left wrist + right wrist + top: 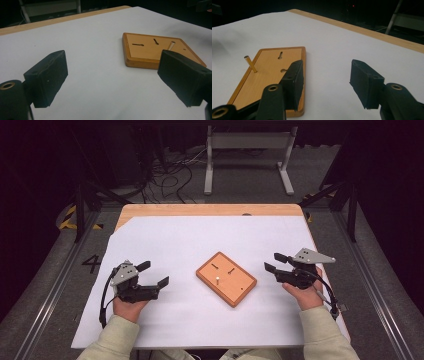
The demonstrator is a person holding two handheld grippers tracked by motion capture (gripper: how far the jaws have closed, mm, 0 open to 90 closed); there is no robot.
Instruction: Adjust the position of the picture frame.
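An orange wooden board [226, 278] lies at the middle of the white sheet, turned at an angle. It has two dark slots and one thin brass pin [250, 64] standing upright in it. My left gripper [154, 274] rests to the left of the board [155, 50], open, with nothing between its jaws. My right gripper [274, 262] hovers just right of the board [269, 75], also open and empty. Each is held by a hand in a pale sleeve.
A white sheet [165, 245] covers most of the wooden table [200, 210]. Beyond the far edge stand a grey metal frame [247, 155] and loose cables [170, 175] on the dark floor. Black stand legs flank the table.
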